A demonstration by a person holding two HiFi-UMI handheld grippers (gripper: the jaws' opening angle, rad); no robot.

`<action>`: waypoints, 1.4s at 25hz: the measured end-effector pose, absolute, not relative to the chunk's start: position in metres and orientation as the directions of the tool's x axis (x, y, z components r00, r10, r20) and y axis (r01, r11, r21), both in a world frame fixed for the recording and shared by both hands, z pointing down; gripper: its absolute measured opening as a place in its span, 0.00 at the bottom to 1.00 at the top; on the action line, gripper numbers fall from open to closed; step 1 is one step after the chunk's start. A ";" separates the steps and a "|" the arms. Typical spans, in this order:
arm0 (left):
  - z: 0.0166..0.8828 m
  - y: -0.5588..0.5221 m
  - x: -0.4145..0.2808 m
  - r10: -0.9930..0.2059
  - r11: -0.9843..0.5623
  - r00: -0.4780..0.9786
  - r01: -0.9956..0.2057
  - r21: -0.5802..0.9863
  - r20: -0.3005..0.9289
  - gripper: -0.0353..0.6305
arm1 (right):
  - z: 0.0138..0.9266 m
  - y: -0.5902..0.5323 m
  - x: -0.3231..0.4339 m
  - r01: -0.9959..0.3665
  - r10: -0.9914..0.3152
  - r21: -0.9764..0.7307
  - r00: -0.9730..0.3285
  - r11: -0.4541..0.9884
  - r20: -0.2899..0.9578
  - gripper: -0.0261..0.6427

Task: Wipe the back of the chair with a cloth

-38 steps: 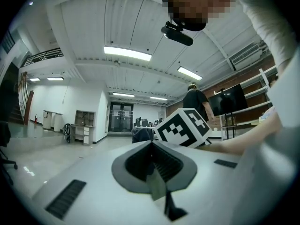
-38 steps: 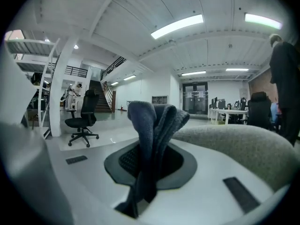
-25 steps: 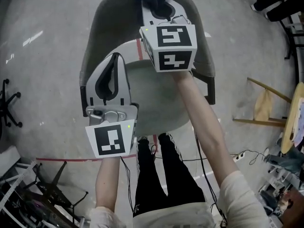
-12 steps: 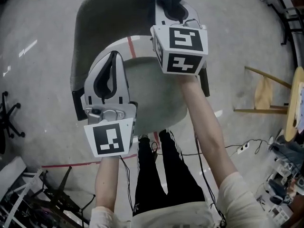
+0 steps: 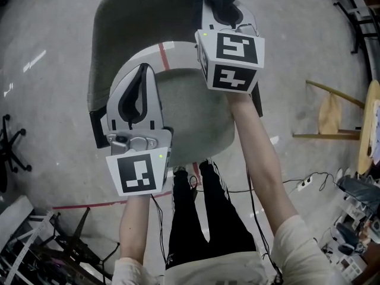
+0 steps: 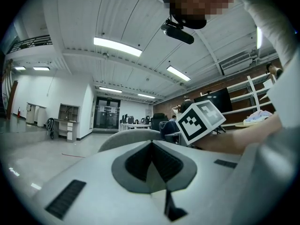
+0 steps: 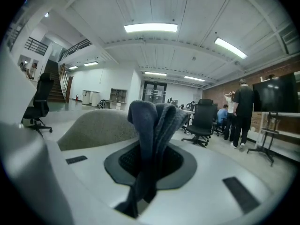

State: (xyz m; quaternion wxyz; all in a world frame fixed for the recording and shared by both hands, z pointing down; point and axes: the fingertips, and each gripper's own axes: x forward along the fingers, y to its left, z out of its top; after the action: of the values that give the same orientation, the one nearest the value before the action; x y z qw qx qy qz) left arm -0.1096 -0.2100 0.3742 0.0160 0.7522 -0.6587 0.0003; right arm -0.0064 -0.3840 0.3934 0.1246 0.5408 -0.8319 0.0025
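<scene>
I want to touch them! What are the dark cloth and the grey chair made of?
The cloth looks like soft, fuzzy fabric, maybe terry or microfibre: it is dark blue-grey and matte, with a nubbly surface and limp folds. The chair seems covered in speckled grey-green woven fabric, dull with no shine. What lies under the cover cannot be seen.
</scene>
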 end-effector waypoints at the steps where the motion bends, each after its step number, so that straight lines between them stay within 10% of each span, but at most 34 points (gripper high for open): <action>1: 0.374 -0.209 -0.112 -0.992 -0.125 0.125 -0.992 0.026 0.019 0.07 | 0.394 -0.382 -0.008 -0.898 -0.897 0.135 -0.387 0.419 0.213 0.13; 16: 0.393 -0.175 -0.181 -0.998 0.032 -0.031 -0.999 0.021 0.050 0.07 | 0.420 -0.278 -0.188 -0.603 -0.601 0.045 -0.780 0.797 0.175 0.13; 35: 0.421 -0.152 -0.244 -0.979 0.177 -0.174 -0.984 0.019 0.101 0.07 | 0.477 -0.251 -0.267 -0.463 -0.442 -0.044 -0.866 0.885 0.234 0.13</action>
State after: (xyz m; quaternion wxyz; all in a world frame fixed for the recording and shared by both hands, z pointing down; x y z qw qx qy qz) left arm -0.2441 -0.1516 0.4214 0.0450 0.6409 -0.7659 0.0253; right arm -0.2667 -0.2507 0.4774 0.1093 0.2344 -0.9647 0.0492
